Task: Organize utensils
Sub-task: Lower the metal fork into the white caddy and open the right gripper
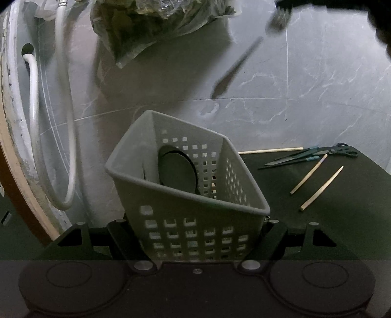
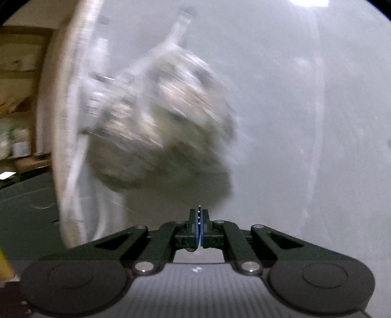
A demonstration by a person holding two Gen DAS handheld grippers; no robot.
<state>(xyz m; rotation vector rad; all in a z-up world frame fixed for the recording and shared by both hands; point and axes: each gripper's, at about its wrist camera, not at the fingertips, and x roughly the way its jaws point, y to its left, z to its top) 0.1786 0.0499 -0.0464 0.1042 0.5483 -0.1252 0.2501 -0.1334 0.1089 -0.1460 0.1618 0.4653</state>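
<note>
My left gripper point(image 1: 195, 234) is shut on a white perforated utensil basket point(image 1: 188, 186) and holds it tilted over the dark table; a dark ladle point(image 1: 177, 171) sits inside. In the left wrist view my right gripper point(image 1: 278, 18) shows blurred at the top, carrying a dark utensil point(image 1: 234, 68) above the basket. In the right wrist view my right gripper point(image 2: 199, 220) is shut on a thin blue-handled utensil point(image 2: 198, 227) seen edge-on. On the table to the right lie chopsticks point(image 1: 320, 188), a knife point(image 1: 290, 159) and scissors point(image 1: 339, 150).
A grey marble wall point(image 1: 317, 85) stands behind the table. White hoses point(image 1: 66, 122) hang at the left. A plastic bag of greens point(image 1: 156, 22) hangs on the wall; it shows blurred in the right wrist view point(image 2: 158, 127).
</note>
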